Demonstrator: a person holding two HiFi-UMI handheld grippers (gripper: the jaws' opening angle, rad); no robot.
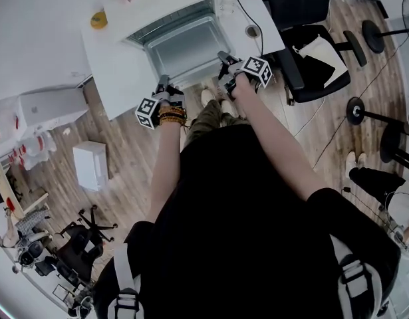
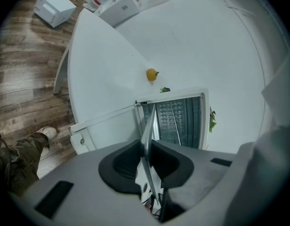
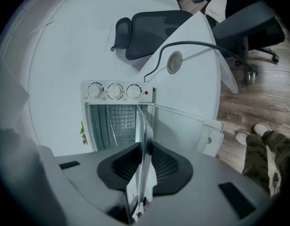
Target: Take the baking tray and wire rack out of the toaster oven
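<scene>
silver baking tray (image 1: 185,48), white table (image 1: 116,62)

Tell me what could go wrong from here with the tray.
1. The left gripper and right gripper each pinch only the thin near rim of the baking tray, so it may slip or sag as it comes out.
2. If dropped, the tray would likely strike the open glass door below it.

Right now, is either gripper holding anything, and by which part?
Both hold the baking tray: the left gripper clamps its near rim toward the left corner, the right gripper the same rim toward the right corner.
</scene>
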